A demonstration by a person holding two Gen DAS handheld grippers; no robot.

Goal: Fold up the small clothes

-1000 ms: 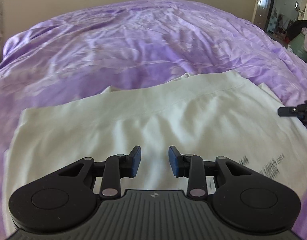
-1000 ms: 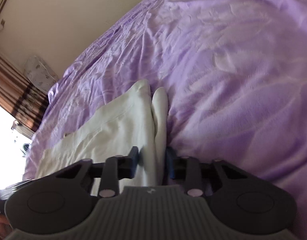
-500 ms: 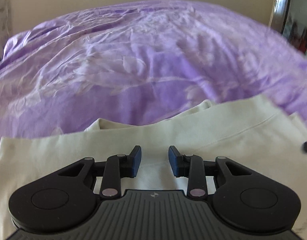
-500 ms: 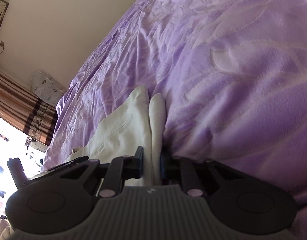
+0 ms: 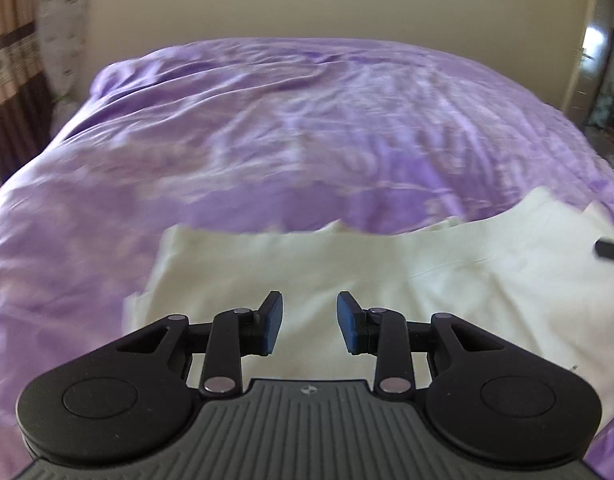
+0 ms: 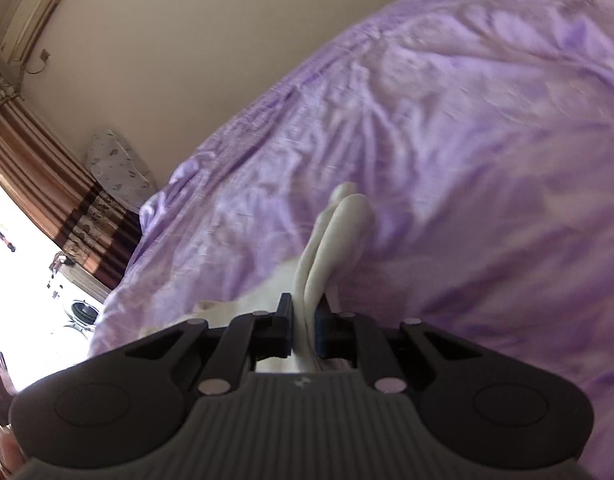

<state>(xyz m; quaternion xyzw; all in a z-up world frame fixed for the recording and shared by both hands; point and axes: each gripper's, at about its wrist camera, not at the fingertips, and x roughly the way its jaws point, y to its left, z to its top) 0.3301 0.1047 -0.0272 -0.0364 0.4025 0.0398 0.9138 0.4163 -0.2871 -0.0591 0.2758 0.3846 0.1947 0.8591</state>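
Purple bedding (image 5: 307,128) covers the bed from edge to edge, rumpled and slick-looking, with a cream wall behind and brown curtains (image 6: 47,184) by a bright window. On it lies the cloth (image 5: 387,280), a pale cream garment spread mostly flat in the left wrist view, its far edge a little wavy and a second layer peeking out at the left side.

The left gripper (image 5: 310,322) hovers over the cloth with its jaws well apart and nothing between them. The right gripper (image 6: 304,326) is nearly closed, pinching a bunched edge of the cloth (image 6: 339,232) that stands up in two rounded folds beyond the pads. A dark tip at the right edge of the left view is probably that right gripper (image 5: 611,247).

Several things could go wrong from here. With only one side held, a pull by the right gripper would likely drag the whole cloth across the slippery bedding rather than fold it, and the free side would skew. The pinch seems to take several layers at once, so a hidden layer could slip out and leave a crooked fold. If the left gripper closes where it hovers, mid-panel, it may gather a ridge or catch bedding underneath. Both views are blurred, so exact edges are hard to judge.
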